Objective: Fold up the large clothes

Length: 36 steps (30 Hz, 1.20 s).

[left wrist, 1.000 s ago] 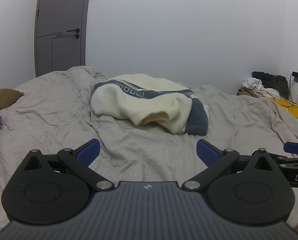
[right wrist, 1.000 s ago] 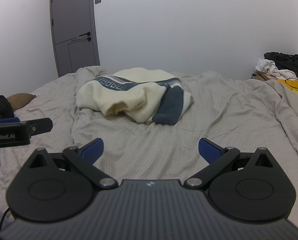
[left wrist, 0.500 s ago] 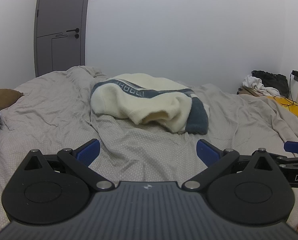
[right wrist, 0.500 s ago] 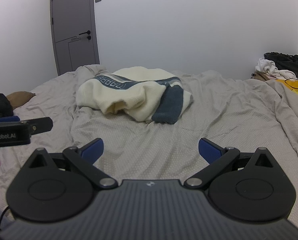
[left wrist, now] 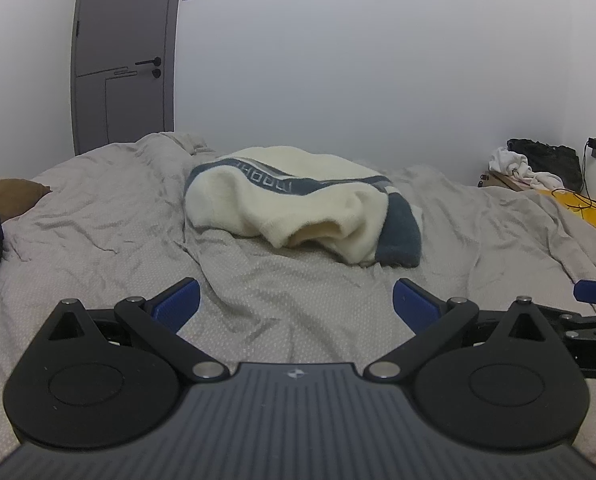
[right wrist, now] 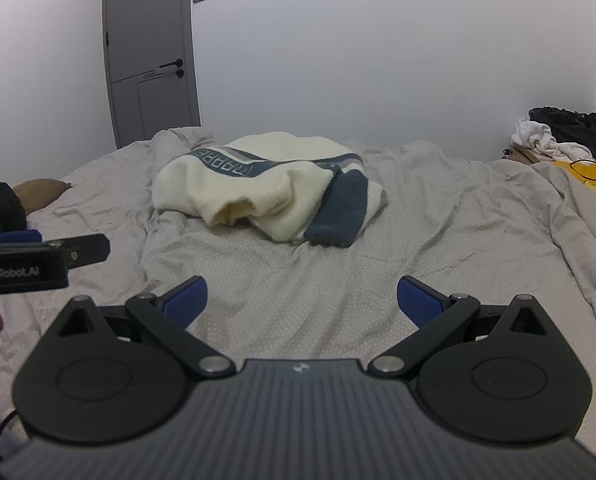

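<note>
The cream and blue sweater [left wrist: 298, 204] lies bunched on the bed [left wrist: 98, 240], frame centre, well ahead of both wide-open, empty tongs, left [left wrist: 296, 302] and right [right wrist: 301, 298], long axis left-right, neither clearly nearer.

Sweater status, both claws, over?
Left claw open, empty. Right claw open, empty. Sweater bunched on the bed, unfolded, ahead of both. Path clear.
</note>
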Available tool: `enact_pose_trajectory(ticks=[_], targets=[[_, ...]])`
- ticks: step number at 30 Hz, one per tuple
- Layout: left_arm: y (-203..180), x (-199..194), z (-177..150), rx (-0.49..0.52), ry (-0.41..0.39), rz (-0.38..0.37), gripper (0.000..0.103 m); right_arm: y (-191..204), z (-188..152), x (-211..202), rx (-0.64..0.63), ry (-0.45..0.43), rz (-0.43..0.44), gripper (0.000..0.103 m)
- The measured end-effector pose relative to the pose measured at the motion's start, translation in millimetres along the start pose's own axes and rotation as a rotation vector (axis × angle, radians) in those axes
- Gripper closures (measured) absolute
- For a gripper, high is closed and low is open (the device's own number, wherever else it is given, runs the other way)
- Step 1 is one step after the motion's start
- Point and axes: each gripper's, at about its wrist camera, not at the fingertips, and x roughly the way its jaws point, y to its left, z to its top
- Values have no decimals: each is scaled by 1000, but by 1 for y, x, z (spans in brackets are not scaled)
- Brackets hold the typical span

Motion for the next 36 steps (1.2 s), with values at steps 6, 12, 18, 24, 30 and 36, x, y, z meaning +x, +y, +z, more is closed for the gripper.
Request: enact_pose_trajectory(ticks=[6, 12, 18, 24, 30, 36], targets=[[-3, 2, -2, 14, 11, 0, 0, 2, -1, -1, -5, 2, -8, 0], [2, 9, 0, 6, 20, -14, 0, 5, -1, 5, -13, 21, -6, 0], [10, 32, 5, -10, 18, -1, 0, 4, 7, 19, 47, 44, 45, 0], [27, 74, 20, -46, 49, -12, 0, 2, 21, 47, 78, 68, 70, 0], [49, 123, 38, -82, 81, 3, 0, 2, 34, 87, 46, 69, 48, 2], [64, 171, 51, -97, 93, 2, 1, 10, 44, 134, -26, 56, 61, 11]])
